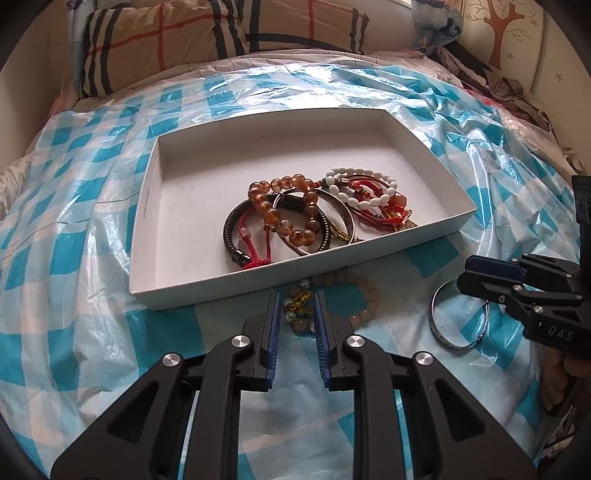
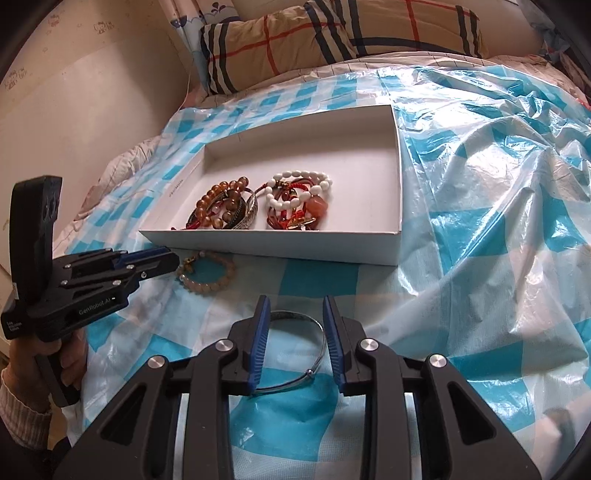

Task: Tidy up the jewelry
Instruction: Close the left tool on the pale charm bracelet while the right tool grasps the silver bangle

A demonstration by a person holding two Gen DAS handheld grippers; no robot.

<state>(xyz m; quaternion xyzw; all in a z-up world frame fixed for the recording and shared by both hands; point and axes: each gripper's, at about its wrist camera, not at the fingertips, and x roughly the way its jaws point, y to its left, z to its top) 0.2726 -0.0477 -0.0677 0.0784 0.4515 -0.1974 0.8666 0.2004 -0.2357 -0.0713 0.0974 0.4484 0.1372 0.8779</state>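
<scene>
A white shallow box (image 1: 207, 280) (image 2: 280, 251) lies on a blue-checked plastic sheet on a bed. It holds several bracelets: amber beads (image 1: 291, 210), a black band, a silver bangle, white beads (image 2: 295, 192). In front of the box lies a pale pink bead bracelet (image 1: 365, 299) (image 2: 210, 275) with a charm cluster. My left gripper (image 1: 298, 310) (image 2: 162, 260) is open, its fingers on either side of that cluster. A thin silver bangle (image 1: 458, 321) (image 2: 299, 350) lies to the right. My right gripper (image 2: 295, 328) (image 1: 469, 275) is open above it.
Plaid pillows (image 1: 221, 33) lie at the head of the bed. Crumpled clothes (image 1: 517, 96) lie at the far right. The plastic sheet (image 2: 480, 221) is wrinkled and raised to the right of the box. A wall (image 2: 74, 110) stands on the left.
</scene>
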